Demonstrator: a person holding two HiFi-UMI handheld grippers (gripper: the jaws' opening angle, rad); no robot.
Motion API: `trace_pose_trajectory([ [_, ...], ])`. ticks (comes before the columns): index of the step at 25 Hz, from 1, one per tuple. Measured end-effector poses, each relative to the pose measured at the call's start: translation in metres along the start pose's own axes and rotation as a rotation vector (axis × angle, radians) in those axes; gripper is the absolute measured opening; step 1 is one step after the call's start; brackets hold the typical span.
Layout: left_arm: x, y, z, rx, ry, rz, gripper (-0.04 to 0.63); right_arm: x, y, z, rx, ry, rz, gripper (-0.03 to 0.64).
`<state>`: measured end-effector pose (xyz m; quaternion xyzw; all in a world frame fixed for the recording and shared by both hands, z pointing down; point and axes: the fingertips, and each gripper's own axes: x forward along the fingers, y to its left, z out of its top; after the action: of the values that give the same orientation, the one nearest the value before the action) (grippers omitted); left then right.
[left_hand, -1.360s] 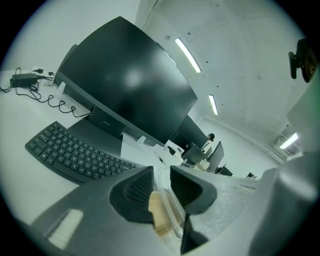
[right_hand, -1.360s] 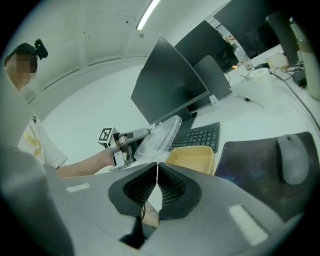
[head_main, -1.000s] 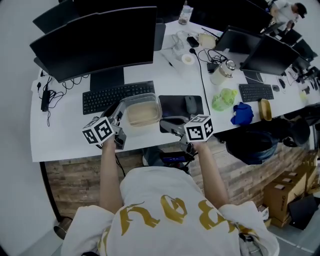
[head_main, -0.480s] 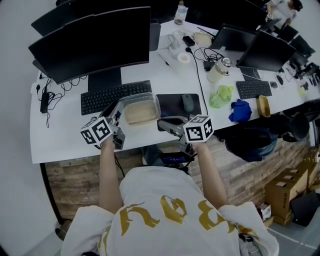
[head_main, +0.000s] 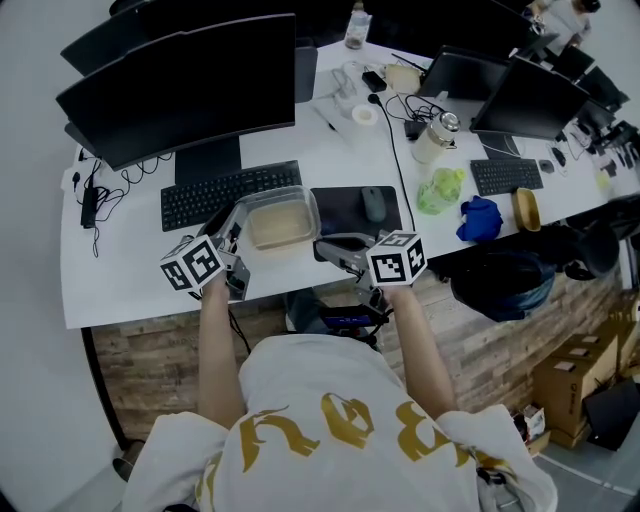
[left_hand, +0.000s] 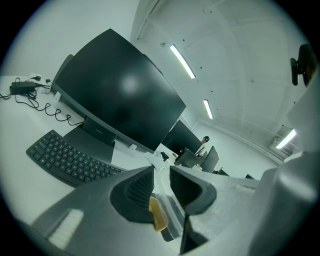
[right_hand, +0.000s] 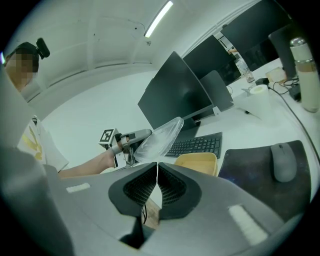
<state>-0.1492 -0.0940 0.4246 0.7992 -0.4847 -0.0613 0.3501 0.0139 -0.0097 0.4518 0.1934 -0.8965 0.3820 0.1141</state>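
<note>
Currently the left gripper (left_hand: 161, 172) has its jaws pinched on the rim of a clear plastic lid (left_hand: 169, 214), with only the width of that thin edge keeping them apart. In the right gripper view the lid (right_hand: 161, 136) tilts up from the left gripper (right_hand: 129, 141), its far edge raised above a beige tub (right_hand: 196, 162). The tub (head_main: 279, 229) sits on the near part of the white desk (head_main: 125, 275), between the keyboard (head_main: 225, 192) on its far left and the dark mouse pad (head_main: 352, 210) on its right, where a grey mouse (head_main: 372, 203) lies. The right gripper (right_hand: 157, 169) has its jaws drawn almost together, with only a hairline slit left and nothing visibly caught in it; its tips sit just beside the tub's near right corner (head_main: 318, 243). A big dark monitor (head_main: 185, 80) stands beyond the keyboard. Further right on the desk are a pale flask (head_main: 436, 142), a green cloth (head_main: 440, 191) and a blue bundle (head_main: 480, 220)
</note>
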Motion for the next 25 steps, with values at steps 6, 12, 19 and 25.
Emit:
trace_pose_trajectory([
  [6,0.000,-0.001,0.000,0.000,0.000,-0.005,0.095,0.001,0.000,-0.002,-0.023,0.012,-0.009,0.029],
  [12,-0.001,0.002,-0.001,-0.013,-0.002,-0.003,0.095,0.005,-0.001,-0.005,-0.030,0.032,-0.011,0.031],
  [19,0.001,0.006,0.001,-0.025,-0.011,0.000,0.094,0.008,-0.003,-0.002,-0.029,0.041,-0.006,0.031],
  [25,0.004,0.013,-0.002,-0.029,-0.002,0.012,0.094,0.011,-0.006,-0.004,-0.025,0.055,-0.005,0.031],
])
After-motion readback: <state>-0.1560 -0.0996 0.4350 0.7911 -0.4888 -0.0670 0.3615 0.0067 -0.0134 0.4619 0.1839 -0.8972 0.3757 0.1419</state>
